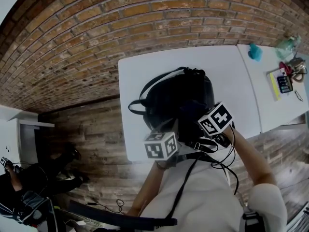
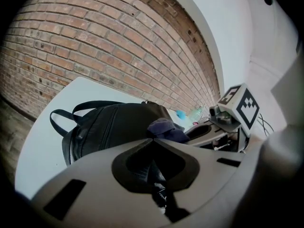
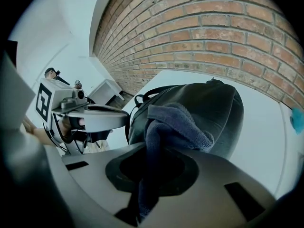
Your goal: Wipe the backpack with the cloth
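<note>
A black backpack (image 1: 176, 98) lies on the white table (image 1: 231, 81), its carry straps toward the left edge. In the left gripper view my left gripper (image 2: 154, 144) is shut on dark material at the near end of the backpack (image 2: 109, 125). My right gripper (image 3: 152, 148) is shut on a dark blue cloth (image 3: 178, 122), which is bunched against the top of the backpack (image 3: 213, 106). That cloth (image 2: 166, 128) also shows from the left side, with the right gripper (image 2: 223, 127) just behind it. In the head view the marker cubes hide both pairs of jaws.
A second white table to the right carries a teal object (image 1: 255, 52), a calculator (image 1: 284, 84) and scissors (image 1: 291, 67). A brick wall (image 1: 96, 33) runs behind the tables. A person (image 1: 29, 187) is on the wooden floor at lower left, beside a white cabinet (image 1: 19, 139).
</note>
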### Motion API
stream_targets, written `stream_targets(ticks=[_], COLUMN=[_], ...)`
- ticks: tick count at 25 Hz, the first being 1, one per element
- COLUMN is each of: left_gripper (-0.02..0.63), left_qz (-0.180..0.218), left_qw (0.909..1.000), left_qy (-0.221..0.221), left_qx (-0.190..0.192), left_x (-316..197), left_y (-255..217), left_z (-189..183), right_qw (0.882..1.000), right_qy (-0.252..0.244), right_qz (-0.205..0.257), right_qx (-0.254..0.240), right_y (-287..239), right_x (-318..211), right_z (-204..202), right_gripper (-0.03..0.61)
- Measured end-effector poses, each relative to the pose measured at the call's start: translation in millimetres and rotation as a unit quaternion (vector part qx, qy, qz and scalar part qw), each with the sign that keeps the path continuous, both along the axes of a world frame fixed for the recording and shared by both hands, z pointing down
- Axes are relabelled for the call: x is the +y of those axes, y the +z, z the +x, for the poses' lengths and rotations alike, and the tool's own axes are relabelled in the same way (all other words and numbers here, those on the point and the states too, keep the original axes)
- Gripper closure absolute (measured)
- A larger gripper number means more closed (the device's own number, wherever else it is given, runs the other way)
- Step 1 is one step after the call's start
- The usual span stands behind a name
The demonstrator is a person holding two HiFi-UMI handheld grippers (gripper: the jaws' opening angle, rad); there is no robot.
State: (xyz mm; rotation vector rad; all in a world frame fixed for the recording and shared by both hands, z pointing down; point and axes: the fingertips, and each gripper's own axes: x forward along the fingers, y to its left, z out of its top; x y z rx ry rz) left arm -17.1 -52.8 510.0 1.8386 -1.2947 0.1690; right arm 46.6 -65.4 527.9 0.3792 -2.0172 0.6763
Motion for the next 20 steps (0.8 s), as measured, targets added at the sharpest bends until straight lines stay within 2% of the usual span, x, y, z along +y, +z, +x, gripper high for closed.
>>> stream_targets(ticks=[20], left_gripper=[0.609], left_qz=[-0.002], left_qw=[0.9998], left_qy=[-0.017], left_qx=[0.001], left_x=[9.5], left_y=[0.5], left_z=[-4.5], right_qw=[0.999], right_qy=[-0.010], right_qz=[-0.041], right_qx=[0.008], right_y=[8.5], right_x=[37.2], right_z=[10.3], right_gripper=[0.540])
